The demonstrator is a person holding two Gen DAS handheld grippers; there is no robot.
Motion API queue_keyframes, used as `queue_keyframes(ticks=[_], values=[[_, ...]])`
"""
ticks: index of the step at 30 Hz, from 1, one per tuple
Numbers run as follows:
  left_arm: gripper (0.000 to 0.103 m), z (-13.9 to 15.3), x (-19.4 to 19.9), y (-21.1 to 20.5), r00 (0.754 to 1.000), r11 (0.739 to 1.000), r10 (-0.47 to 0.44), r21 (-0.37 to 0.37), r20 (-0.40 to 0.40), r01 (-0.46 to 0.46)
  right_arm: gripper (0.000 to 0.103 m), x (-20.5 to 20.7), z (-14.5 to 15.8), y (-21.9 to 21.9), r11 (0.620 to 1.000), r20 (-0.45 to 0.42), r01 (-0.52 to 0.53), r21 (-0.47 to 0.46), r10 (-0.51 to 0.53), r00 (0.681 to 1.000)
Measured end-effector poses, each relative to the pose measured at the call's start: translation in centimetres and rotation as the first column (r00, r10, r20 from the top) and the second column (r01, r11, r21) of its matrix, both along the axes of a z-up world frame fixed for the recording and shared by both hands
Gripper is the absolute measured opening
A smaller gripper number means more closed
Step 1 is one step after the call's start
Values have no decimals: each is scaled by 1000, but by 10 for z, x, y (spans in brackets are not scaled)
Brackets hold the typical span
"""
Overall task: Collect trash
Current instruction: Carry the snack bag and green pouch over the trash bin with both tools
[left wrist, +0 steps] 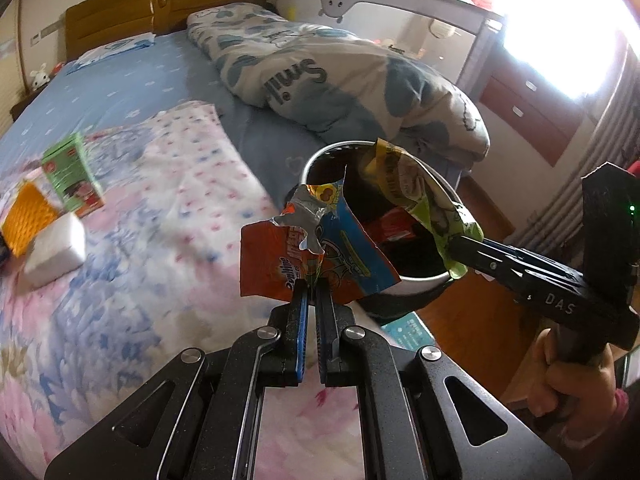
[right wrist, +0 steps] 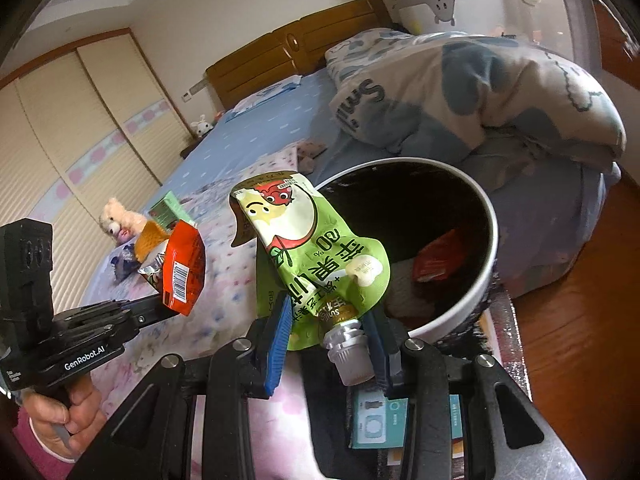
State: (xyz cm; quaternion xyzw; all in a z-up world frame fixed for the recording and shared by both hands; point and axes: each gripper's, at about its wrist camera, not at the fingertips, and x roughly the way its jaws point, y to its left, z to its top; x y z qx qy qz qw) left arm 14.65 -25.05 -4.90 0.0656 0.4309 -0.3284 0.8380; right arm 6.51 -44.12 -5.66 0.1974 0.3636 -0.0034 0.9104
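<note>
Leftmost on the flowered bedspread (left wrist: 132, 216) lie things not yet gathered: a yellow sponge (left wrist: 28, 216) touching a white block (left wrist: 56, 252), and just behind them a green carton (left wrist: 74, 176). Next, near the middle, the left gripper (left wrist: 311, 290) has its jaws clenched on the bottom edge of a torn orange and blue snack wrapper (left wrist: 316, 256), which stands up from the fingertips right at the near rim of the trash bin (left wrist: 320, 156). That bin, white-rimmed and dark inside, stands on the floor against the edge of the bed, with a red wrapper (right wrist: 436, 258) already lying at its bottom. To the right, the right gripper (right wrist: 326, 330) grasps a green drink pouch (right wrist: 316, 248) by its neck, spout pointing back at the camera, the pouch body leaning over the bin's near rim. A person's hand (left wrist: 576, 380) grips the handle. Both pieces look ready to drop, yet neither seems fully over the opening; a release now could let the light wrapper flutter onto the bed, or the pouch catch the rim and slide to the wooden floor (right wrist: 580, 280).
</note>
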Motion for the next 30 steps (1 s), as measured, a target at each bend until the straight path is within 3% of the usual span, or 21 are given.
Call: queue_keyframes(ticks=[30], values=[[3,-4,27,-68,998,997,-57,47,-7,57,36,26,1,-37,997,-63,53,-62,-57,996]])
